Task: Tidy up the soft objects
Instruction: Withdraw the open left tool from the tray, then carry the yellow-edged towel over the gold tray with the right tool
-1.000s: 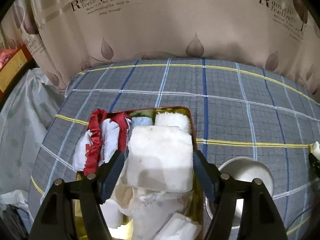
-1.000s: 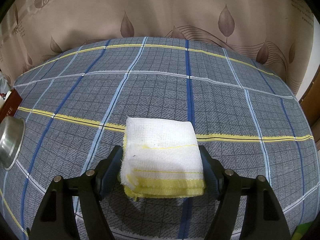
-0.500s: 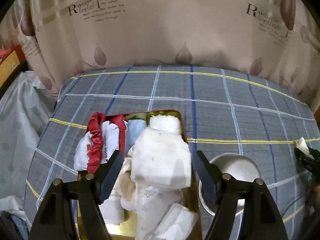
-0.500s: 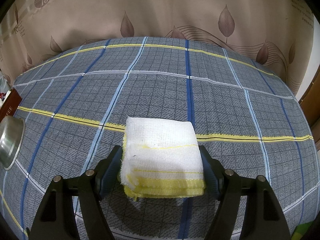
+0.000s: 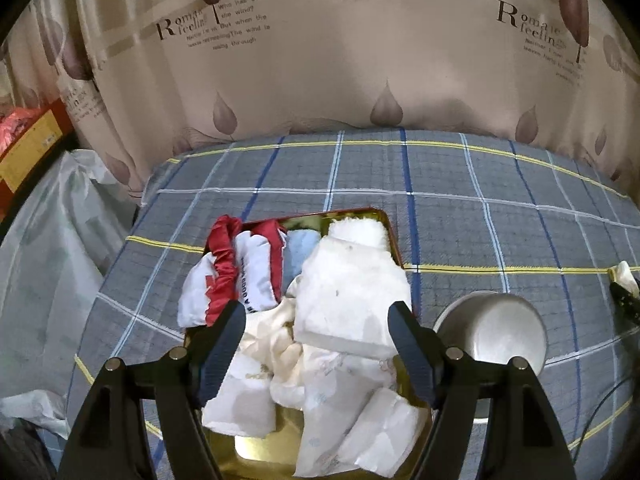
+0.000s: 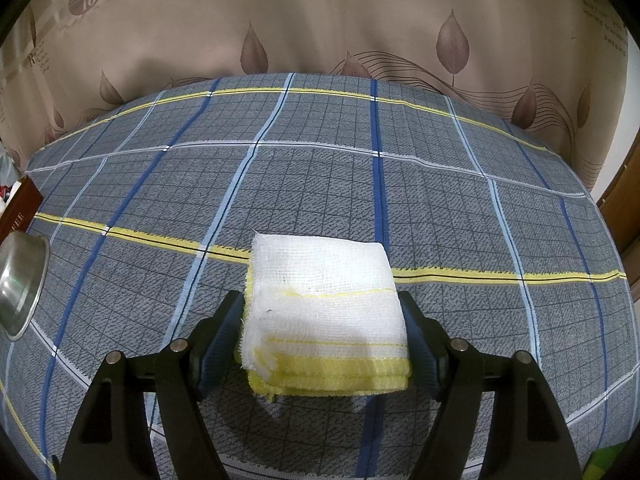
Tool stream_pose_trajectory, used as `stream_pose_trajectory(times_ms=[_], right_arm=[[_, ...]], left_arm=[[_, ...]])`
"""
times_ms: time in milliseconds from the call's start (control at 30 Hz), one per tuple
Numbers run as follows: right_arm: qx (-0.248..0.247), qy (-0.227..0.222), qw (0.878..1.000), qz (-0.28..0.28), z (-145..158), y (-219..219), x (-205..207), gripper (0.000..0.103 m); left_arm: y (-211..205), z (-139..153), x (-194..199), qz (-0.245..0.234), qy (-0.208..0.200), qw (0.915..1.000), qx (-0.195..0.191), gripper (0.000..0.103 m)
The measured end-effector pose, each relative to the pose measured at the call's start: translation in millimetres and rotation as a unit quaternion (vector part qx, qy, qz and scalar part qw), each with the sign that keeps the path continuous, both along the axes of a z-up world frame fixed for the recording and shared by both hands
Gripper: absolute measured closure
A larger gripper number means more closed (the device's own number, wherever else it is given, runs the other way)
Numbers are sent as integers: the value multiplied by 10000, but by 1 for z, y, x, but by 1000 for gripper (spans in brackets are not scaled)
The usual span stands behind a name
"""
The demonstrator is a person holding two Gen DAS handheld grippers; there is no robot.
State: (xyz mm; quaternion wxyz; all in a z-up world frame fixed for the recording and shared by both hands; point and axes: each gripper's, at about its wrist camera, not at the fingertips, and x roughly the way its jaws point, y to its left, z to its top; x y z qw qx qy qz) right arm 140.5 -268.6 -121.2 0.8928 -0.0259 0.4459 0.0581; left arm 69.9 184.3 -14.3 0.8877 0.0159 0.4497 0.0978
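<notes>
A gold tin with a red rim (image 5: 394,240) sits on the plaid cloth, heaped with soft things: a red and white cloth (image 5: 240,272), a light blue one (image 5: 298,256), a fluffy white towel (image 5: 356,232) and a thick white folded cloth (image 5: 348,292) on top. My left gripper (image 5: 316,312) hovers open above that folded cloth, its pads apart from it. In the right wrist view my right gripper (image 6: 322,312) is shut on a folded white gauze cloth with yellow edges (image 6: 320,280), held just above the table over its own shadow.
A steel bowl (image 5: 496,336) stands right of the tin, also visible as the steel bowl (image 6: 20,280) at the right view's left edge. The plaid tablecloth (image 6: 480,220) runs back to a leaf-print curtain (image 5: 320,60). Plastic sheeting (image 5: 48,240) lies beyond the table's left edge.
The left gripper has drawn back from the tin, and the white folded cloth that filled its jaws now lies on the pile, clear of both pads. The right gripper and its cloth have not moved.
</notes>
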Motion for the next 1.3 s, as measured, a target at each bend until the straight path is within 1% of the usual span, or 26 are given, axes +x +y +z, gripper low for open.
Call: stream_pose_trajectory(times_ms=[300, 367, 467, 500, 667, 800, 1067, 1300], right_arm=[[15, 14, 10000, -40, 0, 0, 0, 30], [0, 22, 10000, -86, 0, 0, 0, 30], [-8, 41, 9998, -180, 0, 2, -2, 30], [-22, 45, 9998, -203, 0, 3, -3, 31], [-78, 70, 9994, -323, 3, 8, -8, 34], [-99, 113, 9992, -383, 6, 12, -11, 36], [-77, 54, 9996, -249, 17, 43, -18, 37], [90, -106, 9998, 116, 40, 81, -26, 37]], left_arm=[[1, 2, -12, -12, -155, 9999, 11, 27], [0, 2, -15, 10, -204, 9998, 84, 27], [-5, 2, -22, -15, -337, 9989, 323, 27], [-7, 2, -25, -61, -365, 9988, 336, 27], [-7, 1, -34, -104, -391, 9991, 159, 27], [-1, 1, -39, -127, -374, 9992, -78, 27], [7, 2, -47, -49, -359, 9993, -73, 27], [5, 7, -53, -5, -407, 9990, 183, 27]])
